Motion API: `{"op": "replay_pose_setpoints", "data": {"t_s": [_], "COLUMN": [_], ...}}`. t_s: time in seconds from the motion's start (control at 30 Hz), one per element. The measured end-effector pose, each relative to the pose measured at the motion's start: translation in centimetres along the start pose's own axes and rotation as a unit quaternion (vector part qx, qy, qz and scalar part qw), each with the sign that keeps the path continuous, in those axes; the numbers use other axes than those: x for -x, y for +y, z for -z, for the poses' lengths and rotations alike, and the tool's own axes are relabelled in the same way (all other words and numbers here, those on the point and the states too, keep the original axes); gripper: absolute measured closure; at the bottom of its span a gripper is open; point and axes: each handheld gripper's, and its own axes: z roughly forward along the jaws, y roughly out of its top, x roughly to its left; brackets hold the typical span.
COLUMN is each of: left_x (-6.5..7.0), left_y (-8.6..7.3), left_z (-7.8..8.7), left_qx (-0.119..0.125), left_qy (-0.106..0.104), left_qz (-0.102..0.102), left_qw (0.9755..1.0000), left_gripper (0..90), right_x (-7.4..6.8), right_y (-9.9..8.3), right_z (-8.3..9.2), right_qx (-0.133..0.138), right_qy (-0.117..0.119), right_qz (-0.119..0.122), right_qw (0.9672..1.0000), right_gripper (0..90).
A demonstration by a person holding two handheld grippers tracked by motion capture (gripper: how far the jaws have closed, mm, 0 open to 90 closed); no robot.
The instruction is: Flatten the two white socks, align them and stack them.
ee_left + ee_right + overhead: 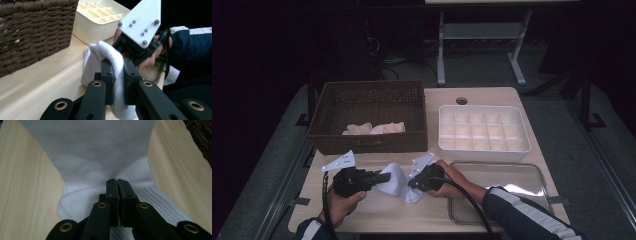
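So far I have both grippers clamped on the white sock [398, 181] just in front of the wicker basket [368, 142]: left gripper [384, 177], right gripper [413, 183]. Folding looks barely begun, I think; stowing remains.

High view above the near edge looking forward-down, two gripper views close along jaws, sharing white sock [399, 181].
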Motion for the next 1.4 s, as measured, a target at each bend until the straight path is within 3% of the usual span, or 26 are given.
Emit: {"op": "replay_pose_setpoints", "data": {"t_s": [0.07,0.17,0.23,0.37,0.5,0.67,0.8,0.9,0.97,1.0,1.07,1.13,1.17,1.23,1.27,1.33,1.4], "left_x": [0.1,0.0,-0.1,0.0,0.3,0.6,0.4,0.2,0.1,0.0,-0.1,-0.1,-0.1,-0.1,-0.1,0.2,0.9], "left_y": [0.3,0.6,0.6,0.6,1.1,1.7,2.0,1.9,1.7,1.7,1.5,1.5,1.4,1.5,1.6,2.0,2.5], "left_z": [-0.5,-1.3,-1.7,-2.7,-3.9,-6.2,-8.3,-10.1,-11.2,-11.7,-12.6,-13.3,-13.7,-14.0,-14.1,-13.9,-13.5], "left_qx": [0.000,-0.007,-0.011,-0.019,-0.019,-0.024,-0.035,-0.055,-0.061,-0.067,-0.072,-0.083,-0.087,-0.092,-0.090,-0.087,-0.083], "left_qy": [0.005,0.014,0.014,0.019,0.027,0.032,0.043,0.053,0.055,0.060,0.058,0.068,0.071,0.077,0.062,0.038,0.052], "left_qz": [0.000,0.001,0.006,0.006,0.008,0.008,0.008,0.002,0.012,0.005,0.012,-0.001,-0.002,-0.030,-0.029,-0.040,-0.067], "left_qw": [1.0000,0.9999,0.9998,0.9996,0.9994,0.9992,0.9984,0.9971,0.9966,0.9960,0.9956,0.9942,0.9937,0.9924,0.9936,0.9947,0.9930], "left_gripper": [81.2,81.1,80.9,80.9,80.8,80.8,80.7,80.7,80.5,80.6,80.5,80.1,78.7,75.7,72.4,60.6,47.5], "right_x": [-0.1,0.6,1.2,1.9,2.6,3.1,3.9,4.1,4.1,4.0,4.1,4.2,4.2,4.3,4.4,4.3,4.3], "right_y": [0.0,0.1,0.1,-0.9,-2.4,-3.8,-4.5,-4.7,-4.8,-4.8,-4.9,-5.0,-5.0,-4.8,-4.8,-4.7,-4.8], "right_z": [0.4,2.4,3.9,6.2,7.9,7.9,7.2,6.5,6.2,6.1,6.0,5.9,5.8,5.8,5.7,5.8,5.8], "right_qx": [0.001,0.034,0.049,0.028,0.010,-0.031,-0.028,-0.035,-0.039,-0.038,-0.037,-0.038,-0.039,-0.038,-0.040,-0.037,-0.036], "right_qy": [-0.003,-0.009,-0.026,-0.058,-0.074,-0.093,-0.084,-0.077,-0.077,-0.077,-0.078,-0.079,-0.079,-0.078,-0.078,-0.078,-0.081], "right_qz": [0.004,-0.002,-0.010,-0.031,-0.052,-0.054,-0.079,-0.080,-0.076,-0.079,-0.078,-0.074,-0.072,-0.071,-0.069,-0.076,-0.076], "right_qw": [1.0000,0.9994,0.9984,0.9974,0.9958,0.9938,0.9929,0.9932,0.9934,0.9932,0.9932,0.9934,0.9935,0.9937,0.9937,0.9934,0.9932], "right_gripper": [73.8,68.2,67.1,66.4,65.5,64.2,65.6,66.3,66.7,66.9,67.0,67.3,67.3,67.2,67.1,66.7,66.2]}}
